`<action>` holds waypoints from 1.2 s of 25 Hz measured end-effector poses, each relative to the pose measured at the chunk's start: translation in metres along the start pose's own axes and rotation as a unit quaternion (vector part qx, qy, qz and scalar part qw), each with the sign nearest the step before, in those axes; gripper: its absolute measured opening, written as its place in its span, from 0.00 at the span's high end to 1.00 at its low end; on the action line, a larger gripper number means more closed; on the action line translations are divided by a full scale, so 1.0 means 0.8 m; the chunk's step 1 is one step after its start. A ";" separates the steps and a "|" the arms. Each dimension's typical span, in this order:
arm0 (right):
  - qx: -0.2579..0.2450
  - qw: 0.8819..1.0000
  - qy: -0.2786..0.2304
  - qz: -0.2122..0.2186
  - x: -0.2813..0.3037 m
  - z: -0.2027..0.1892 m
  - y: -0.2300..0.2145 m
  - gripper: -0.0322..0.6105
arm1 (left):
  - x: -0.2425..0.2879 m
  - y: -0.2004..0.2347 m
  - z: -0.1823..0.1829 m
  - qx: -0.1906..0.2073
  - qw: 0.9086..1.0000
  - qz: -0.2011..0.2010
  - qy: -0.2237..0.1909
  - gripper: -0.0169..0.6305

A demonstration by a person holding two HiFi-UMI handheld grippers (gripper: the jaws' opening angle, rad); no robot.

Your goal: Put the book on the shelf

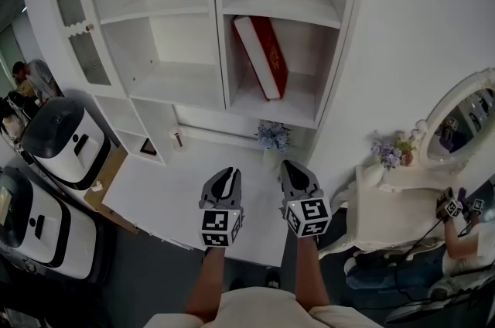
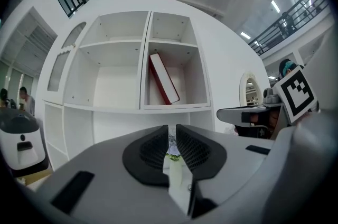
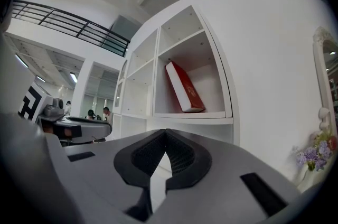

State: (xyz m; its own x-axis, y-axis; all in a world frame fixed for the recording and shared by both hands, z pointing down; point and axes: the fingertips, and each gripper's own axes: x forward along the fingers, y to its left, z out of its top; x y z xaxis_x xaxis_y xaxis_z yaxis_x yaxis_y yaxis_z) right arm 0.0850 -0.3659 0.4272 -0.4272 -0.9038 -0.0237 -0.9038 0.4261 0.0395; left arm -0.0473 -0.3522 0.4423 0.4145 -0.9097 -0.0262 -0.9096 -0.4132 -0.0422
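A red book (image 1: 263, 56) leans tilted in the lower right compartment of the white shelf unit (image 1: 223, 90), its top against the left wall; it also shows in the left gripper view (image 2: 162, 79) and the right gripper view (image 3: 185, 85). Both grippers hover side by side over the white table (image 1: 178, 203), pointing level at the shelf and well short of it. My left gripper (image 1: 224, 173) (image 2: 172, 128) shows a narrow slit between its pads and holds nothing. My right gripper (image 1: 290, 164) (image 3: 165, 132) is shut and empty, its tips touching.
A small vase of pale purple flowers (image 1: 272, 139) stands on the table just ahead of the grippers. Two white appliances (image 1: 62, 137) stand at the left. A white vanity with an oval mirror (image 1: 464, 114) and more flowers (image 1: 390, 151) is on the right, a person (image 1: 464, 234) below it.
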 end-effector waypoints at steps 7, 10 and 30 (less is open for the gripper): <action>0.003 1.000 0.001 -0.007 -0.007 -0.002 -0.008 0.91 | 0.004 -0.012 0.003 -0.013 1.000 -0.017 -0.013 0.95; 0.004 1.000 0.001 -0.005 -0.007 -0.001 -0.007 0.91 | 0.003 -0.011 0.005 -0.016 1.000 -0.017 -0.014 0.95; -0.003 1.000 0.005 0.000 0.002 -0.004 0.006 0.91 | -0.005 0.005 0.025 -0.023 0.999 -0.018 -0.045 0.95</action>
State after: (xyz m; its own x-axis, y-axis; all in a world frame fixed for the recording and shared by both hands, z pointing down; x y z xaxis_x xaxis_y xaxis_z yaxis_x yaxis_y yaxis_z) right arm 0.0803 -0.3656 0.4302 -0.4274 -0.9040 -0.0137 -0.9034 0.4264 0.0448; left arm -0.0522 -0.3491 0.4225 0.4464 -0.8873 -0.1159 -0.8933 -0.4495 0.0014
